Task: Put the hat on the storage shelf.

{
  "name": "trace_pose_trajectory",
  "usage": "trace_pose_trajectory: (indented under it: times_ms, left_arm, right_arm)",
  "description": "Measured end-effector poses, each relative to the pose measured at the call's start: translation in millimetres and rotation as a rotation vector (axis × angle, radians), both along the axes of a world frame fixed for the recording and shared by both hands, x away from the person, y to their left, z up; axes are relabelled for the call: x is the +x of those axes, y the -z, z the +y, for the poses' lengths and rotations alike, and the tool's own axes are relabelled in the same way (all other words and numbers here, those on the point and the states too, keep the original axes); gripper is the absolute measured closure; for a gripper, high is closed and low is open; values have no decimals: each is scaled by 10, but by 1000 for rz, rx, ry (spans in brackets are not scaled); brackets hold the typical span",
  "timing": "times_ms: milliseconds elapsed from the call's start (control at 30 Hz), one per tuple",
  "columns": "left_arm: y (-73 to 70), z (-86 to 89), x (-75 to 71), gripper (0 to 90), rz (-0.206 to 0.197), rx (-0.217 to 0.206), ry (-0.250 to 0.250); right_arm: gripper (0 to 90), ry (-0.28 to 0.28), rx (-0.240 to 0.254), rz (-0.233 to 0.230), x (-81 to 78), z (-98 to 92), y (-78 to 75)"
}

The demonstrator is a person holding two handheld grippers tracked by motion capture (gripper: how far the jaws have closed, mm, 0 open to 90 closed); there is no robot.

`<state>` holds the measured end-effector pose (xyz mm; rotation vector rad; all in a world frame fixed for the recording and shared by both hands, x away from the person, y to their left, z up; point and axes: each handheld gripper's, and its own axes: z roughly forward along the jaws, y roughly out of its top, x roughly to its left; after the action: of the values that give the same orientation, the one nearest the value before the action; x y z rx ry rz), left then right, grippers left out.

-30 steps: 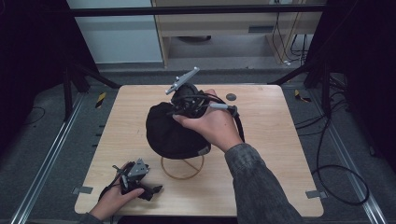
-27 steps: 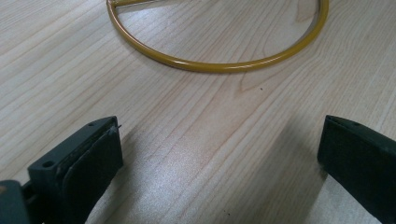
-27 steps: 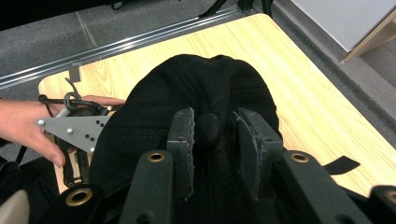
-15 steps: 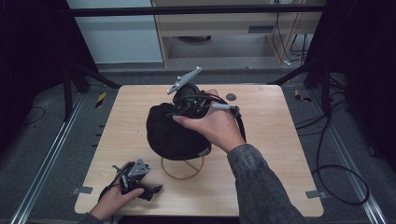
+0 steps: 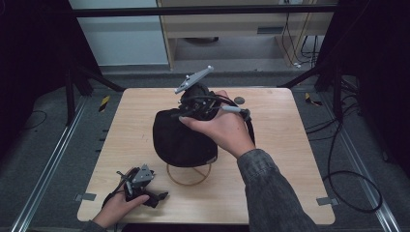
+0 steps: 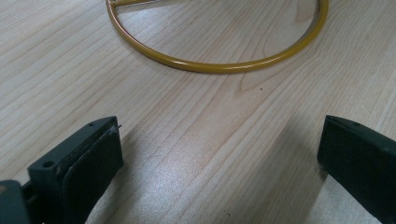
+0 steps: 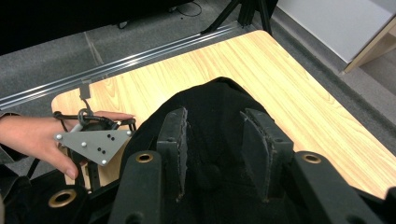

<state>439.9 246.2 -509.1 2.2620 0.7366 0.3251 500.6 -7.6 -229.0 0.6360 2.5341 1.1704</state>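
A black cap (image 5: 181,137) sits on a yellow wire stand (image 5: 188,176) at the middle of the wooden table (image 5: 290,145). My right gripper (image 5: 186,116) is on the cap's far top and angles down onto it. In the right gripper view its pads (image 7: 173,135) stand apart over the black cloth (image 7: 219,102). These jaws have just been opening, and the cloth lies between them unpinched. My left gripper (image 5: 157,197) rests on the table at the front left, open and empty (image 6: 219,144). The stand's yellow ring (image 6: 210,65) lies just ahead of it.
A small dark round object (image 5: 239,100) lies on the table behind the cap. Metal rails run along the floor on both sides. Cables (image 5: 348,183) coil on the floor at the right. A wooden shelf unit stands beyond the far edge.
The right hand has shifted very slightly over the cap. The cap, the stand and the left gripper have stayed where they were.
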Motion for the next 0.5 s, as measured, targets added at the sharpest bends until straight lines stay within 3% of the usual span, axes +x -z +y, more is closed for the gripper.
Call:
trace_pose_trajectory:
  times_ms: [500]
  left_arm:
    - [1, 0, 0, 0, -1, 0, -1]
  right_arm:
    - [620, 17, 12, -15, -31, -123, -43]
